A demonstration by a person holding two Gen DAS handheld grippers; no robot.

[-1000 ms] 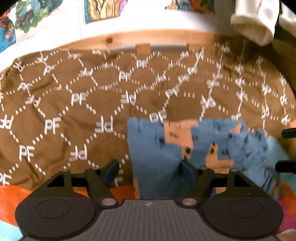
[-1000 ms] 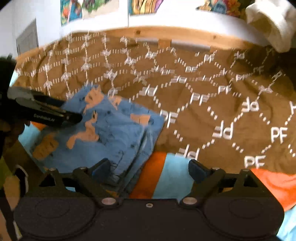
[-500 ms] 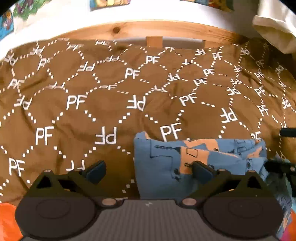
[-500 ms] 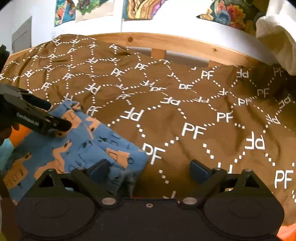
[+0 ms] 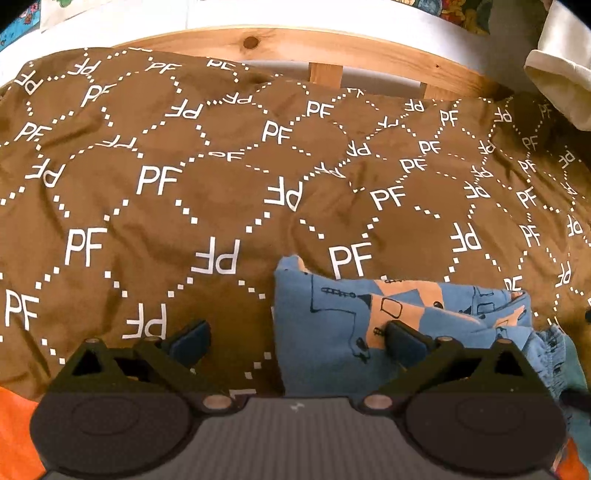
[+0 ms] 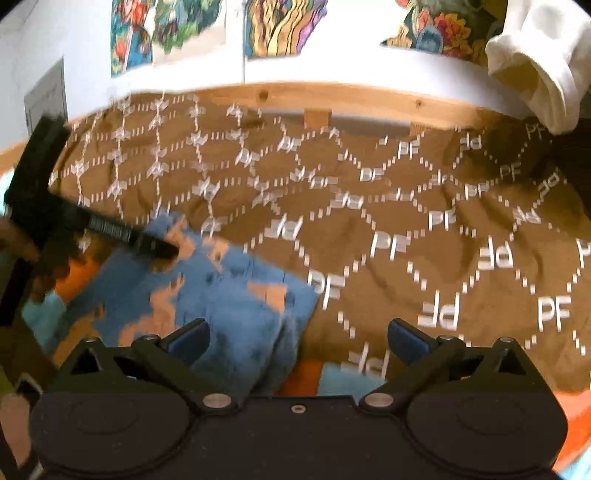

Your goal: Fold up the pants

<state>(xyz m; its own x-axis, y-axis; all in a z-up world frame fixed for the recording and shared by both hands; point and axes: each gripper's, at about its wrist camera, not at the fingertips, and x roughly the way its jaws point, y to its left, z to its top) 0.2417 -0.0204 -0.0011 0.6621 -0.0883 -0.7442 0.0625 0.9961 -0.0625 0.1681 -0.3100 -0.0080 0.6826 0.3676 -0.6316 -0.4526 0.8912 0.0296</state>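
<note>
The blue pants with orange patches (image 5: 369, 317) lie folded into a compact bundle on the brown blanket (image 5: 221, 184). My left gripper (image 5: 295, 338) is open, its right finger over the bundle's left part and its left finger over bare blanket. In the right wrist view the pants (image 6: 229, 295) lie at lower left, blurred. My right gripper (image 6: 297, 338) is open and empty, straddling the bundle's right edge. The left gripper's finger (image 6: 147, 240) reaches over the pants from the left.
A wooden bed rail (image 5: 332, 48) runs along the far edge against a white wall. A cream garment (image 6: 535, 66) hangs at top right. An orange and light-blue sheet (image 6: 321, 376) shows under the blanket's near edge. Colourful pictures (image 6: 273, 22) hang on the wall.
Both grippers stayed open. The left view closed in low over the bundle. The right view dipped towards the pants and then drew back a little, now blurred with motion.
</note>
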